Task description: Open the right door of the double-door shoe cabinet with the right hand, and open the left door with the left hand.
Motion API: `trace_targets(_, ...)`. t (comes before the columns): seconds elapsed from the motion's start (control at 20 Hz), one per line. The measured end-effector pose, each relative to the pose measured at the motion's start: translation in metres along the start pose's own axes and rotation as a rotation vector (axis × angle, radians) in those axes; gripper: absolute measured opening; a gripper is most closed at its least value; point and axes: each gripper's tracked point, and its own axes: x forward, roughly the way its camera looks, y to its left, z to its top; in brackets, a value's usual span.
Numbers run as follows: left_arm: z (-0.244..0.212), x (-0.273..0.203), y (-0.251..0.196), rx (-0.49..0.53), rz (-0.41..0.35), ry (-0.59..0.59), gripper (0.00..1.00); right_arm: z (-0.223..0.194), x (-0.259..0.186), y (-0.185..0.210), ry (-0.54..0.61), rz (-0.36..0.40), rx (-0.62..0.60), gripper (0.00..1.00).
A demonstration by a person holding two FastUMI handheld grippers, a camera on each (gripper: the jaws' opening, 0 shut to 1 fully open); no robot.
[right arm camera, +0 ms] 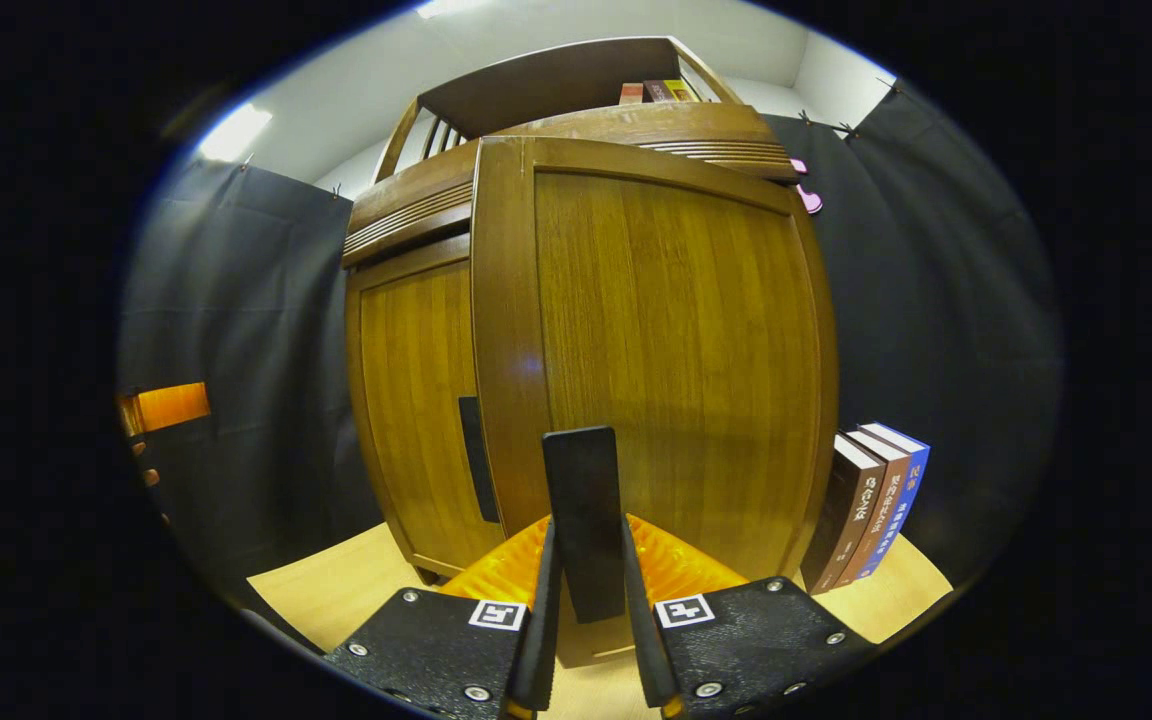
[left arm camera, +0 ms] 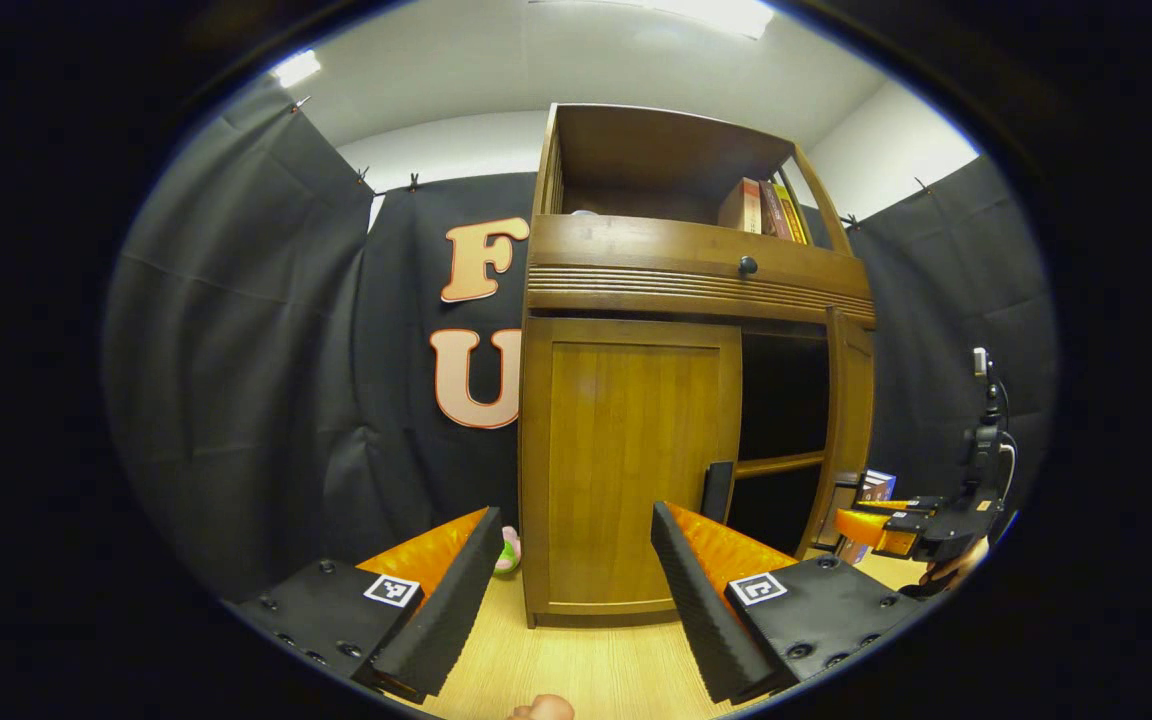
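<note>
On the pale wood tabletop (left arm camera: 586,670) stands the shoe cabinet (left arm camera: 636,300). My right gripper (right arm camera: 588,580) pinches the right door's handle (right arm camera: 586,510), the right door (right arm camera: 676,350) swung ajar — my left gripper (left arm camera: 576,560), jaws spread and empty, faces the closed left door (left arm camera: 631,460), near its handle (left arm camera: 717,490), presumably next.

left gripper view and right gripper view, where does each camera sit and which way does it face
Left gripper view: rides the open left gripper, facing the brown wooden double-door shoe cabinet and its shut left door; the right gripper and a hand show farther off.
Right gripper view: rides the right gripper, close against the swung-open right door, fingers clamped on its black handle.
Shared: the cabinet, both doors, light wooden tabletop, the upright books.
</note>
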Motion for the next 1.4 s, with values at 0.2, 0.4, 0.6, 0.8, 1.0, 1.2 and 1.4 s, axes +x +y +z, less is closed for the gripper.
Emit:
trace_targets(0.2, 0.002, -0.003, -0.011, -0.001, -0.022, -0.008, 0.95, 0.001, -0.034, -0.019, -0.005, -0.031, -0.007, 0.33)
trace_targets(0.4, 0.002, -0.004, -0.025, -0.009, -0.050, -0.008, 0.96, 0.003, -0.055, -0.037, -0.011, -0.074, -0.021, 0.29)
trace_targets(0.6, 0.000, -0.005, -0.036, -0.002, -0.065, -0.002, 0.95, 0.002, -0.074, -0.052, -0.015, -0.114, -0.031, 0.14)
trace_targets(0.8, 0.000, -0.007, -0.049, 0.002, -0.086, -0.010, 0.95, 0.003, -0.094, -0.074, -0.009, -0.166, -0.024, 0.16)
trace_targets(1.0, 0.000, -0.006, -0.063, 0.008, -0.103, -0.009, 0.95, 0.005, -0.110, -0.098, -0.010, -0.207, -0.026, 0.12)
trace_targets(1.2, -0.001, -0.004, -0.072, 0.026, -0.106, -0.004, 0.95, 0.007, -0.125, -0.127, -0.021, -0.255, -0.034, 0.08)
trace_targets(1.4, -0.005, 0.001, -0.084, 0.015, -0.111, 0.007, 0.95, 0.009, -0.135, -0.161, -0.018, -0.282, -0.009, 0.06)
